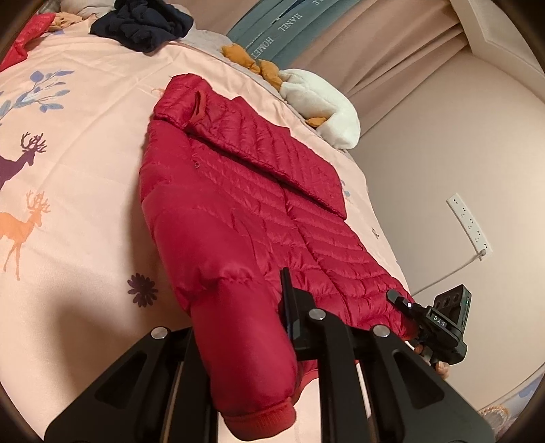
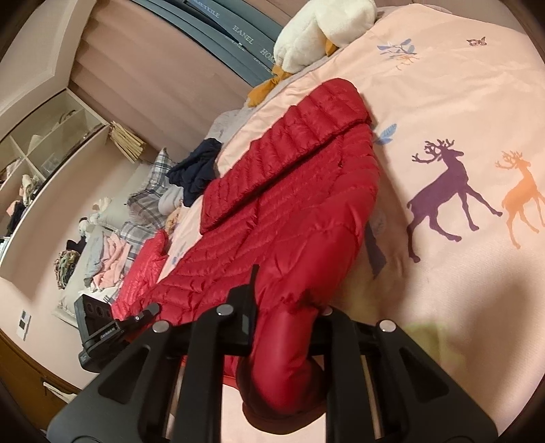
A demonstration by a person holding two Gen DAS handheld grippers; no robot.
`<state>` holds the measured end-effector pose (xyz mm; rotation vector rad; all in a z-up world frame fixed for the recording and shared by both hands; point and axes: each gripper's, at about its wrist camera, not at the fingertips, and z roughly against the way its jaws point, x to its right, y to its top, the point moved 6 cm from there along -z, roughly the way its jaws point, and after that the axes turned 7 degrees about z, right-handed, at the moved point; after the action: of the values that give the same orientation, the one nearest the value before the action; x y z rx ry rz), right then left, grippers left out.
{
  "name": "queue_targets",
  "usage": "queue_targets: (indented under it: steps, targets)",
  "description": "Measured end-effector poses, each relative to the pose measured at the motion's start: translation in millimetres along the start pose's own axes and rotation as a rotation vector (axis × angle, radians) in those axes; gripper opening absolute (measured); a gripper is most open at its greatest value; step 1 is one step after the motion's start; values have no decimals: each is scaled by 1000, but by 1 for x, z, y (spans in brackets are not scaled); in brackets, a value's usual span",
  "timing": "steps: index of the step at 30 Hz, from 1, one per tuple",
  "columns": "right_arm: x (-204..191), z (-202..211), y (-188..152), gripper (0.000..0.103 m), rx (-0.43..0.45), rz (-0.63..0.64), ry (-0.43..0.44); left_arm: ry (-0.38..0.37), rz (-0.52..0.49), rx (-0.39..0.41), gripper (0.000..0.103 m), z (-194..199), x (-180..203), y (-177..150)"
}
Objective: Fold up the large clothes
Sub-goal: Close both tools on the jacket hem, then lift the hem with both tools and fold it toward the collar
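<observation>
Red puffer jacket (image 1: 238, 191) lies on bed (image 1: 85, 163), stretching ahead of both tools. Left tool (image 1: 238, 327) clamped on near hem corner; right tool (image 2: 282, 317) clamped likewise. Judged light, soft, slippery shell, springy fill. Best hold: hem corners, cuffs.

bed (image 1: 85, 143): pink deer-print cover | wall (image 1: 442, 163): pink | shelves (image 2: 51, 136): open

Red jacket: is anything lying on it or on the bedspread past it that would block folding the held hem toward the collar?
Nothing visible does. Both grippers clamp the red jacket at its near end; the navy garment and plush toy lie clear of it.
</observation>
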<state>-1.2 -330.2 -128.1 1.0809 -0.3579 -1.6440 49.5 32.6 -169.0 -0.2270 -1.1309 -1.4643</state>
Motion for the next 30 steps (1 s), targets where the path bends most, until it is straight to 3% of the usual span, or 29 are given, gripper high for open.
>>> queue_targets:
  steps: [14,30]
  targets:
    - [-12,16,5,14,8,31,41,-43,-53,-5,12,4,15,4]
    - [-24,30,4,14,7,59,78,-13,-66,-10,12,2,15,10]
